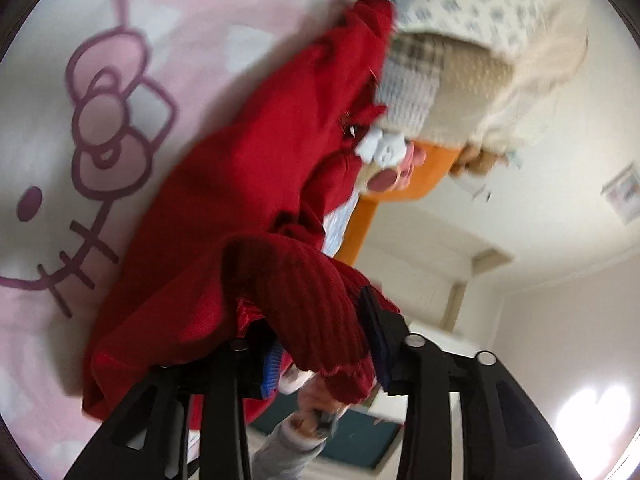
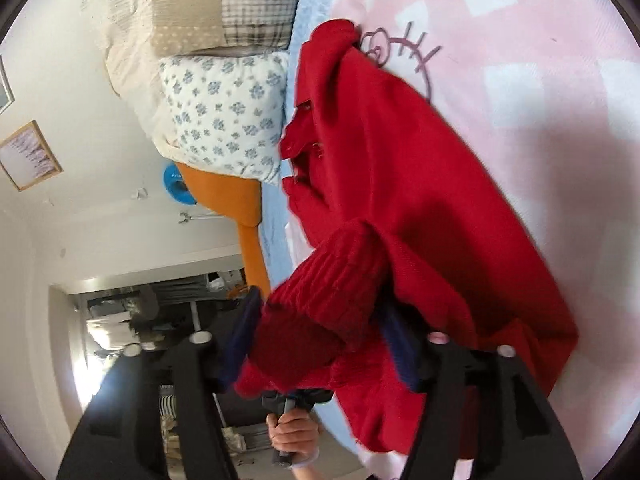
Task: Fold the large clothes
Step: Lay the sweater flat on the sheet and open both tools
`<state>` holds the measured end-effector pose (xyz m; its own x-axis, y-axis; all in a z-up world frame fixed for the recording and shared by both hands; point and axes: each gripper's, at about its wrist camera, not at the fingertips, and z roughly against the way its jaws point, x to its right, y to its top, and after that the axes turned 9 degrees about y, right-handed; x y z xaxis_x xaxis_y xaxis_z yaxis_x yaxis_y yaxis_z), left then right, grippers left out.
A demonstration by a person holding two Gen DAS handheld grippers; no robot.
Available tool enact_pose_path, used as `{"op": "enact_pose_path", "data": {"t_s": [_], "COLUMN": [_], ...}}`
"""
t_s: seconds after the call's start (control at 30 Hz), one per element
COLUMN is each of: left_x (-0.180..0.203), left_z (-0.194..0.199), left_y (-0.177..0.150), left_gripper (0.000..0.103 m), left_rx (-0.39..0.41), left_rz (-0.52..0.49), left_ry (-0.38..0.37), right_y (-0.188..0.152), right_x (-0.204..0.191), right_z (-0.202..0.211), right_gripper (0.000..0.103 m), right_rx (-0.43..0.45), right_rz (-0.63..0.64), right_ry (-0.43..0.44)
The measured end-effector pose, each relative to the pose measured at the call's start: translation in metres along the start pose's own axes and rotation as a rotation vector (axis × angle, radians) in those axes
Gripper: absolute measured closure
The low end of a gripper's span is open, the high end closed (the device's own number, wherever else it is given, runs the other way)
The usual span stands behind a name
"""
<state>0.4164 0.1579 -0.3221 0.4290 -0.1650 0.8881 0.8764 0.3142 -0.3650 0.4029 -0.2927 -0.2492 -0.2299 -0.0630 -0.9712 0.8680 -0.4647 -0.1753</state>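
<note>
A large red knit sweater (image 1: 256,168) lies spread on a pink cartoon-print blanket (image 1: 80,80). My left gripper (image 1: 320,320) is shut on the sweater's ribbed cuff, which bunches between its blue-padded fingers (image 1: 376,320). In the right wrist view the same red sweater (image 2: 420,168) lies on the pink blanket (image 2: 540,80). My right gripper (image 2: 320,332) is shut on another ribbed cuff of the sweater, held between its blue pads (image 2: 396,344). Both views are tilted sideways and blurred.
Pillows, one with blue flowers (image 2: 228,112) and one checked (image 2: 256,0), are stacked at the bed's head. An orange headboard (image 2: 248,216) and a light blue sheet edge (image 2: 276,216) border the blanket. A hand (image 2: 292,432) holds the other gripper's handle below.
</note>
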Motion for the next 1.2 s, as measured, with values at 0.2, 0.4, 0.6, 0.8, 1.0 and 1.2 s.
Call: {"op": "enact_pose_path", "data": {"t_s": [0.2,0.4,0.6,0.8,1.0,1.2], "left_x": [0.083,0.119,0.061,0.051,0.104,0.061], "left_z": [0.055,0.048,0.011,-0.012,-0.015,-0.034], "left_y": [-0.039,-0.067,-0.047,-0.047,-0.063,-0.011], "left_gripper": [0.007,0.007,0.007,0.029,0.043,0.05], "left_rx": [0.143,0.211,0.176,0.093,0.182,0.199], "left_rz": [-0.353,-0.597,-0.567,-0.562,-0.707,-0.58], "left_ry": [0.211,0.56,0.731,0.594,0.59,0.655], "right_y": [-0.01,-0.056,-0.056,-0.049,-0.049,-0.037], "right_x": [-0.062,-0.091,-0.036,-0.017,-0.042,-0.001], "right_z": [0.037,0.021,-0.012,-0.003,0.046,0.02], "right_gripper": [0.023,0.023,0.026,0.09,0.092,0.091], "right_rx": [0.068,-0.006,-0.147,-0.191,-0.122,-0.083], "right_rz": [0.294,0.712,0.685,0.534,0.587,0.604], "right_ry": [-0.057,-0.41,-0.488,-0.36,-0.295,-0.494]}}
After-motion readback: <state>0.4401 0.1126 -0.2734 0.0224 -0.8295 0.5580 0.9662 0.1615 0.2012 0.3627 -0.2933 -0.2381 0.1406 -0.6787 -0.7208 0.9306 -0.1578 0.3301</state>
